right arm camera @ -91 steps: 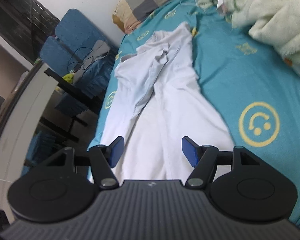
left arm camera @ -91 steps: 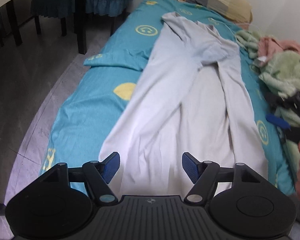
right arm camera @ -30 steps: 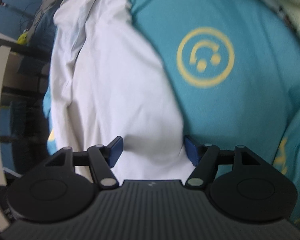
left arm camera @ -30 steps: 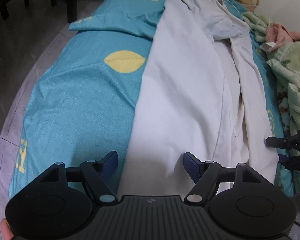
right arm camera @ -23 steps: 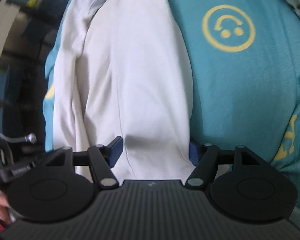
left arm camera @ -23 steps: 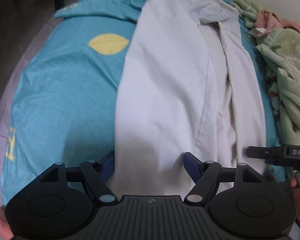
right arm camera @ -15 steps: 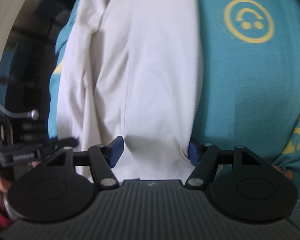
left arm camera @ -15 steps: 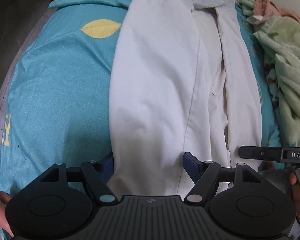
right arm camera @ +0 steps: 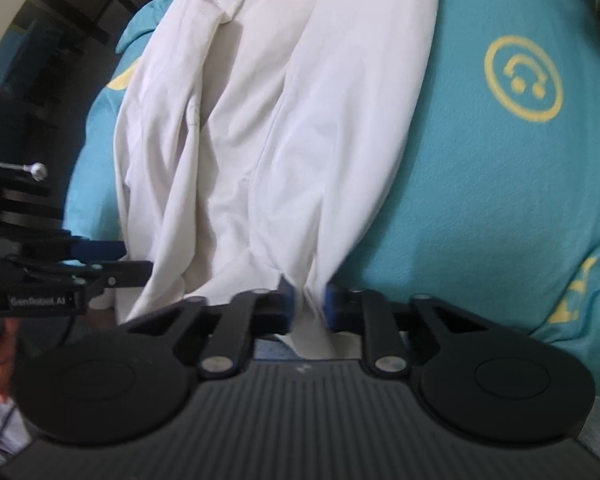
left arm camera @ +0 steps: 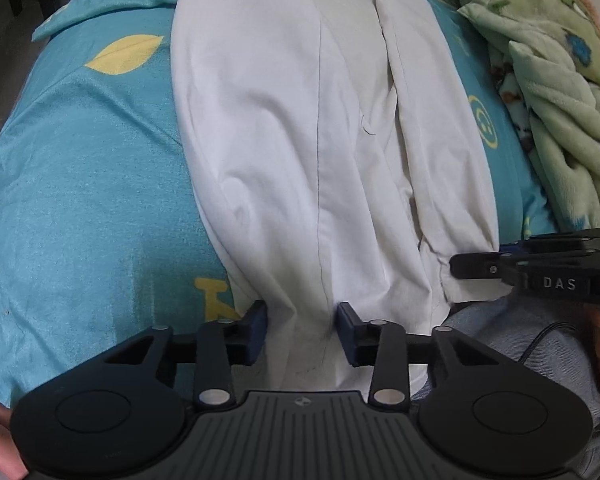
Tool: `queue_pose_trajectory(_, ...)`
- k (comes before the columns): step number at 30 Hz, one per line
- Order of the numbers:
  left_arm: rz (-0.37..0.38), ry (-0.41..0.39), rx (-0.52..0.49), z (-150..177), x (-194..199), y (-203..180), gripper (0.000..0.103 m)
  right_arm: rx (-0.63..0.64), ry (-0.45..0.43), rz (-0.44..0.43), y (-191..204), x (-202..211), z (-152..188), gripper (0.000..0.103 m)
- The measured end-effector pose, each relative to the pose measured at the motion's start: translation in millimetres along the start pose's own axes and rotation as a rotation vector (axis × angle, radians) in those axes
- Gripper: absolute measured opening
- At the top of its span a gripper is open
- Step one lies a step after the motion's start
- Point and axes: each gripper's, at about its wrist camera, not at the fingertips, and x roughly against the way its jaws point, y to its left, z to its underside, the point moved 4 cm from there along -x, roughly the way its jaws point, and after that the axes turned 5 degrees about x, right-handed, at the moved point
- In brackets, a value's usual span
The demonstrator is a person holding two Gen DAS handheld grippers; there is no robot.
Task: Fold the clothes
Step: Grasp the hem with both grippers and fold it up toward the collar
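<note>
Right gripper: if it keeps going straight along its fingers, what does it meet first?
The white garment. The right gripper is closing with a bunch of that cloth's near edge between its fingers, so the cloth comes first; the teal bedsheet probably lies right beneath.

Dim, soft indoor light, with heavy fisheye bending in both wrist views.

The left wrist view is sharp through the middle; the white garment (left arm camera: 300, 140) reads greyish, and a soft shadow falls on it close to the left gripper (left arm camera: 302, 330). The teal bedsheet (left arm camera: 92, 184) curves hard toward the frame edges, and the corners go black. The right wrist view is brighter and cooler, the cloth near washed out up top, and motion blur smears the fabric bunched at the right gripper (right arm camera: 307, 306). The floor beside the bed stays murky.
</note>
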Motion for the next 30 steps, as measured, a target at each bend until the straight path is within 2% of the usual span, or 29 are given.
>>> queue_pose_trajectory(3, 0.015, -0.012, 0.025, 0, 4, 3, 0.012, -0.005, -0.053, -0.012, 2, 12, 0, 0.010)
queue_pose_trajectory(5, 0.057, -0.048, 0.039, -1, 14, 6, 0.009, -0.047, -0.096, -0.042, -2, 22, -2, 0.009)
queue_pose_trajectory(12, 0.259, -0.274, 0.124, -5, 88, -2, 0.007, -0.147, -0.280, -0.146, -17, 76, -8, 0.009)
queue_pose_trajectory(17, 0.323, -0.411, 0.192, -17, 143, -27, 0.006, -0.158, -0.411, -0.188, -4, 117, -14, 0.009)
queue_pose_trajectory(20, 0.324, -0.467, 0.183, -14, 171, -42, 0.006, -0.143, -0.468, -0.189, 0, 145, -8, 0.009)
queue_pose_trajectory(25, 0.338, -0.500, 0.138, 23, 214, -69, 0.006, -0.121, -0.539, -0.198, 2, 185, 17, 0.009)
queue_pose_trajectory(30, 0.307, -0.486, 0.107, 81, 223, -78, 0.006, -0.079, -0.556, -0.179, 6, 201, 62, 0.009)
